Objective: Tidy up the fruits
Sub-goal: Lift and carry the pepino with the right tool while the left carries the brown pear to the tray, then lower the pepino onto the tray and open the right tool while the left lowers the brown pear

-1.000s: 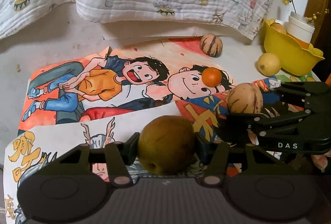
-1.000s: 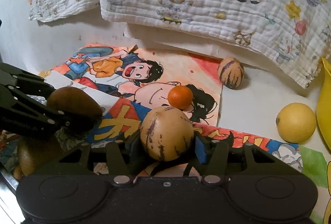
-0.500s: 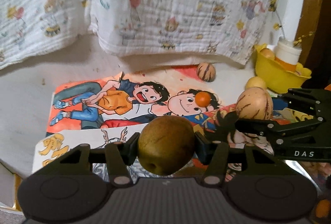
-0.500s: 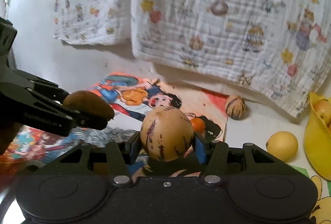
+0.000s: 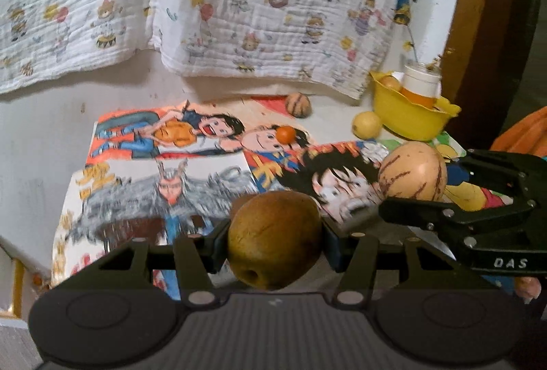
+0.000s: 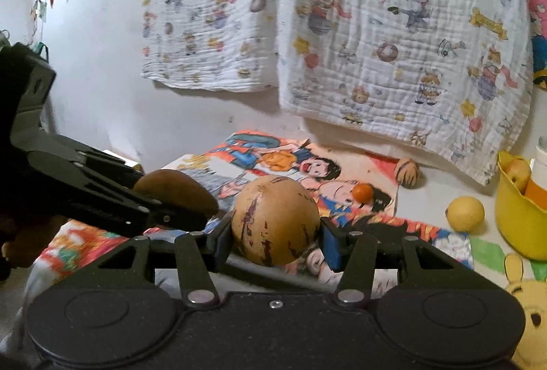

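My left gripper (image 5: pixel 275 238) is shut on a brown kiwi-like fruit (image 5: pixel 275 240), held above the near edge of the cartoon posters (image 5: pixel 164 134). My right gripper (image 6: pixel 275 233) is shut on a tan striped melon (image 6: pixel 275 219), which shows in the left wrist view as the tan striped melon (image 5: pixel 413 171) at the right. The brown fruit (image 6: pixel 174 190) sits at the left of the right wrist view. On the table lie a second striped melon (image 5: pixel 298 104), a small orange (image 5: pixel 285 134) and a lemon (image 5: pixel 366 124). A yellow bowl (image 5: pixel 407 117) with fruit stands far right.
A white patterned cloth (image 5: pixel 239 0) hangs behind the table. A white jar (image 5: pixel 420 82) stands in or just behind the yellow bowl. A brown wooden frame (image 5: pixel 478 28) rises at the right. A yellow bear print (image 6: pixel 526 308) lies at the near right.
Both grippers have risen and drawn back from the table with their fruits still held. The posters, bowl and loose fruits now look smaller and farther away.
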### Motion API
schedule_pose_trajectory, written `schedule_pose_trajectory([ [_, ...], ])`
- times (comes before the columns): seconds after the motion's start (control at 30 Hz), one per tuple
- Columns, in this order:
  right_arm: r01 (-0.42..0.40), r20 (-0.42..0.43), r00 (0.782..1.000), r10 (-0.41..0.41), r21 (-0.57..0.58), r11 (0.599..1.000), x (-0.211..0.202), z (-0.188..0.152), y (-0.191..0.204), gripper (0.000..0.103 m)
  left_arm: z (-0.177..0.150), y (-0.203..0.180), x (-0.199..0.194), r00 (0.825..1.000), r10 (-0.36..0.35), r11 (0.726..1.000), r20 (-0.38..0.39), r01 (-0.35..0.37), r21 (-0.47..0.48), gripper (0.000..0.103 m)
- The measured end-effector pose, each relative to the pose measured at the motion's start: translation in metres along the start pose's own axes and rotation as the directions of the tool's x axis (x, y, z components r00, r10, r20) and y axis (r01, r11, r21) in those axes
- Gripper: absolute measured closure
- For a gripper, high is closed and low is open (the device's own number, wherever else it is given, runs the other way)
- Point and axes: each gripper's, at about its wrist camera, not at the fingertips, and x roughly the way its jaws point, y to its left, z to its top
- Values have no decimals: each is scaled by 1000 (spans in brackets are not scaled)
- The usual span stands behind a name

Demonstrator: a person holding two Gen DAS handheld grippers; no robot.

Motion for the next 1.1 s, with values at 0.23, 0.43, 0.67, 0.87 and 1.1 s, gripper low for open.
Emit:
schedule_pose_trajectory([
  [0.23, -26, -13, 1000, 27, 36, 999, -48, -36, 26, 49, -38, -15, -21, 999, -23, 1000, -27, 22, -4, 44],
  [0.43, -57, -70, 995, 64, 97, 994, -66, -71, 45, 49, -66, -25, -33, 998, -39, 999, -51, 39, -5, 44],
  [0.67, -94, -146, 982, 116, 151, 984, -60, -97, 51, 49, -86, -28, -35, 995, -19, 1000, -95, 18, -4, 44],
  [0.87, -97, -173, 978, 120, 134, 986, -50, -99, 56, 49, -92, -24, -32, 994, 4, 1000, -113, -4, -5, 44],
  [1.1, -32, -219, 974, 56, 110, 993, -36, -102, 58, 49, -90, -19, -25, 994, 34, 999, -107, -33, 10, 44],
])
